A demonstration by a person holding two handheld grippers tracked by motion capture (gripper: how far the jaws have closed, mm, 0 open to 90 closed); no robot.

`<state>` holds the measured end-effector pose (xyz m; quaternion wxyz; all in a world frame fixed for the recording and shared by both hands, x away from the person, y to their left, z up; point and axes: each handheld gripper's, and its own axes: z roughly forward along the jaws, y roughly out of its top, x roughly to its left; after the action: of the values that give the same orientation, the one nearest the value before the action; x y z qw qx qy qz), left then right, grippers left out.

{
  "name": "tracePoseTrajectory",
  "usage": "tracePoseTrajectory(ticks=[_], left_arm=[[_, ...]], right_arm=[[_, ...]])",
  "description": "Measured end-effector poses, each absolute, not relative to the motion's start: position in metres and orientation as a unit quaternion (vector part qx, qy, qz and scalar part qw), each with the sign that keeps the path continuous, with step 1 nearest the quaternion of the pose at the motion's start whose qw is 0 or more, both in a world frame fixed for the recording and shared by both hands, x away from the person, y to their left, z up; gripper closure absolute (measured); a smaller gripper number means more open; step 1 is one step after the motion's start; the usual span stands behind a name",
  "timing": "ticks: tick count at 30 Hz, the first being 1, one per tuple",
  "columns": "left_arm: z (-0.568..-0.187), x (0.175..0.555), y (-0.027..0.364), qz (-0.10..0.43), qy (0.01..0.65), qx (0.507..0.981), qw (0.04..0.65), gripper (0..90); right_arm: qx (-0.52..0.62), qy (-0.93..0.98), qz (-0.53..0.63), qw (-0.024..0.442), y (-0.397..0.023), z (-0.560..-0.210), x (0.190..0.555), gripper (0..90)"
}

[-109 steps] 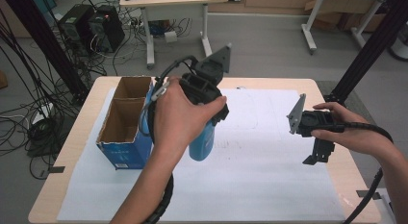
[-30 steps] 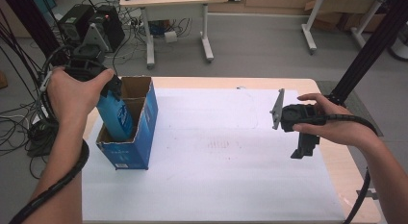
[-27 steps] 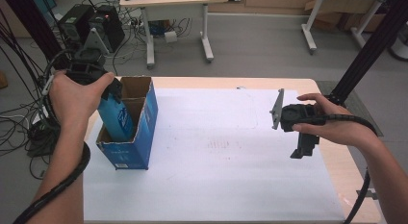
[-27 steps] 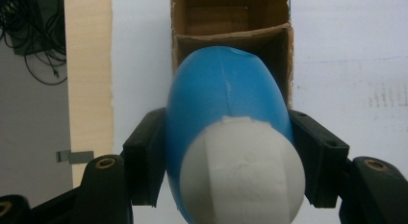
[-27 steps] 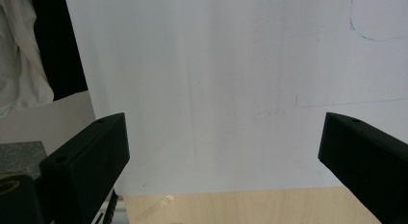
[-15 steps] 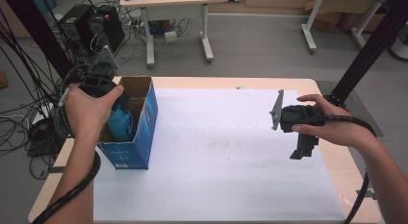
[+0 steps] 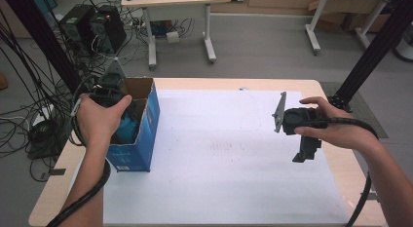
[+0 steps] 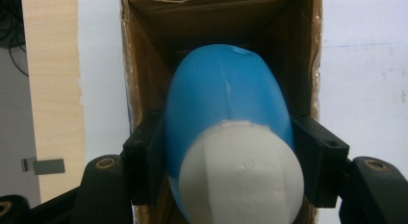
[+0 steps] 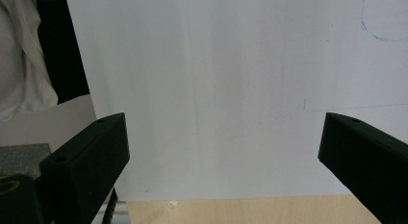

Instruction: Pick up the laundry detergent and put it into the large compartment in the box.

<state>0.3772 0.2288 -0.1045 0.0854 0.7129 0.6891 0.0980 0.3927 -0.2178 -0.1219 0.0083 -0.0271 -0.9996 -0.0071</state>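
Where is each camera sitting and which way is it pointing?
High view: above the table's near side, looking forward and down; both forearms enter from below.
Left gripper view: rides the left gripper, looking down its jaws into the open blue cardboard box, clamped on the blue plastic bottle with white cap.
Right gripper view: looks past open jaws onto white paper.
Shared: box, bottle.

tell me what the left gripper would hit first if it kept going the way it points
Probably the floor of the box: the left gripper, shut on the blue bottle, points down into it. How deep the box is cannot be judged.
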Motion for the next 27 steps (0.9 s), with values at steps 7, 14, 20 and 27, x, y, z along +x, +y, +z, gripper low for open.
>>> tracePoseTrajectory(ticks=[7,14,20,27], left_arm=[[-0.113,0.378,0.228,0.099,0.687,0.714,0.088,37.6],[-0.122,0.381,0.229,0.096,0.687,0.715,0.087,37.5],[-0.128,0.381,0.231,0.097,0.687,0.715,0.086,37.5],[-0.129,0.379,0.230,0.099,0.685,0.717,0.088,37.5]], right_arm=[[-0.030,-0.999,-0.008,0.009,-0.221,-0.124,0.394,3.6],[-0.034,-0.999,-0.008,0.012,-0.221,-0.125,0.396,3.6],[-0.037,-0.999,-0.006,0.017,-0.220,-0.128,0.398,3.6],[-0.035,-0.999,-0.009,0.017,-0.219,-0.129,0.399,3.7]])
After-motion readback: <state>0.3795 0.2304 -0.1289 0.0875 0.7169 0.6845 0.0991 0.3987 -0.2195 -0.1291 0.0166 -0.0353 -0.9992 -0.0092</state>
